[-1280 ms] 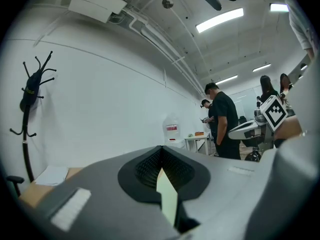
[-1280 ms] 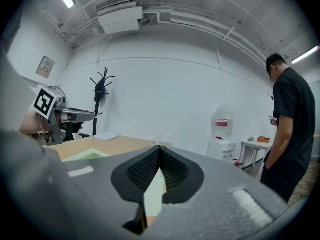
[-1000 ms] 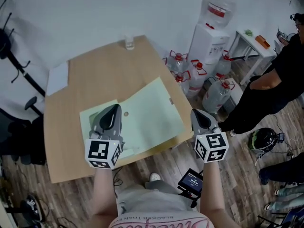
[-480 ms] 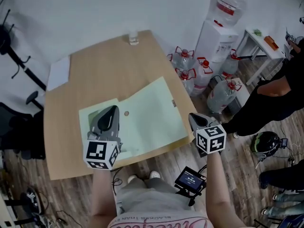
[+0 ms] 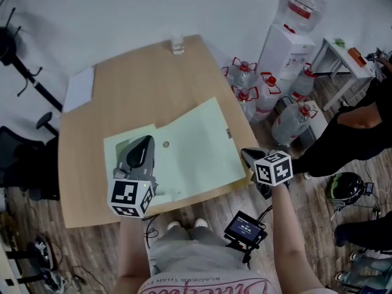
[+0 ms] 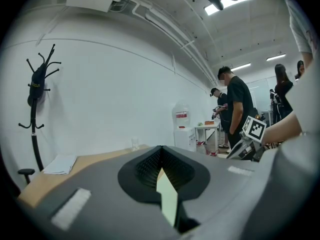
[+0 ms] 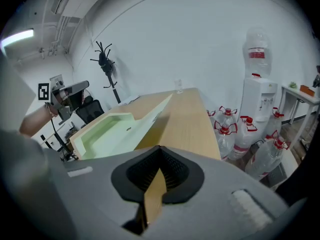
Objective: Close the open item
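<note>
**A:** What does the head view show?

**B:** One pale green folder [image 5: 196, 146] lies open on one wooden table [image 5: 122, 97], with its cover reaching the near right edge. The left gripper [image 5: 145, 141] pins the pocket side, probably so it won't slide. The right gripper [image 5: 247, 155] is at the cover's corner. One glass [image 5: 177, 43] stands at the far edge.

**A:** And the left gripper view?

**B:** The jaws are pressed together on the folder's green sheet [image 6: 167, 199].

**A:** The right gripper view?

**B:** The jaws pinch a tan edge [image 7: 154, 196], seemingly the cover's corner. The cover is tilted up off the table, ready to fold over.
</note>
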Demonstrator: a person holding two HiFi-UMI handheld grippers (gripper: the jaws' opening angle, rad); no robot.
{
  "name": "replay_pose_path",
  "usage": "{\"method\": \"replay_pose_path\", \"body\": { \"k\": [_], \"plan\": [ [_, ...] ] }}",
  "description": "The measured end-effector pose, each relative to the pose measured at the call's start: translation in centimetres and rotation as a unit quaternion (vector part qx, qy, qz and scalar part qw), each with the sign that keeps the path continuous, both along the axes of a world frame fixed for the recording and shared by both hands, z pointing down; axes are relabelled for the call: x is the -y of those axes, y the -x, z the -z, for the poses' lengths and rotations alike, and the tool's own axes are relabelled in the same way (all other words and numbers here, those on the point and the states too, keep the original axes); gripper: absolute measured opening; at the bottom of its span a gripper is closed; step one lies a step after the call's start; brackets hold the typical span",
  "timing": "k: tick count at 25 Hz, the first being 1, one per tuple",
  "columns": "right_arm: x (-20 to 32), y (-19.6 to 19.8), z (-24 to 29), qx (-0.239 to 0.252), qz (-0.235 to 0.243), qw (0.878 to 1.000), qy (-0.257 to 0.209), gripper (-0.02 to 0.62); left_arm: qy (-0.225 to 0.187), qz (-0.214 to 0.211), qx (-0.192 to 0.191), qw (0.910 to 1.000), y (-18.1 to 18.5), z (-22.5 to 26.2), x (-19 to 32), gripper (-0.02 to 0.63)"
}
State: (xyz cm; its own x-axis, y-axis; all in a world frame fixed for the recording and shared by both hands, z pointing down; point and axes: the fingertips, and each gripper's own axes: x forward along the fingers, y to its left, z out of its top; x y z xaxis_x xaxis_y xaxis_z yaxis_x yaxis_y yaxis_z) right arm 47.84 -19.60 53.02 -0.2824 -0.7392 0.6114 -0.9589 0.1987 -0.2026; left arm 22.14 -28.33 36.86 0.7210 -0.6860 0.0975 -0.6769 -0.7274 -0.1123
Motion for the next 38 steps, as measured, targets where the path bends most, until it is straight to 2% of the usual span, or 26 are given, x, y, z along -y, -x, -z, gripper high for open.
{"method": "replay_pose_path", "body": {
  "k": [5, 14, 21, 29, 38],
  "plan": [
    [0.3, 0.8, -0.8, 0.017, 0.034, 0.999, 0.02, 0.002, 0.003, 0.002, 0.001, 1.0, -0.2, -0.3, 0.2, 0.012],
    [1.1, 2.7, -1.2, 0.078, 0.075, 0.993, 0.041, 0.003, 0.006, 0.008, 0.004, 0.9999, 0.0, -0.6, 0.6, 0.012],
    [2.1, 5.3, 0.1, 0.121, 0.11, 0.986, 0.037, 0.002, 0.005, 0.015, 0.004, 0.9999, 1.2, -0.5, 1.2, 0.012],
    [3.2, 7.2, 1.4, 0.164, 0.118, 0.979, 0.025, 0.002, 0.004, 0.022, 0.007, 0.9997, 3.0, -0.3, 1.2, 0.012],
    [4.1, 9.6, 2.2, 0.181, 0.123, 0.976, 0.017, 0.002, -0.002, 0.023, 0.015, 0.9996, 5.3, 0.0, 0.8, 0.012]
  ]
}}
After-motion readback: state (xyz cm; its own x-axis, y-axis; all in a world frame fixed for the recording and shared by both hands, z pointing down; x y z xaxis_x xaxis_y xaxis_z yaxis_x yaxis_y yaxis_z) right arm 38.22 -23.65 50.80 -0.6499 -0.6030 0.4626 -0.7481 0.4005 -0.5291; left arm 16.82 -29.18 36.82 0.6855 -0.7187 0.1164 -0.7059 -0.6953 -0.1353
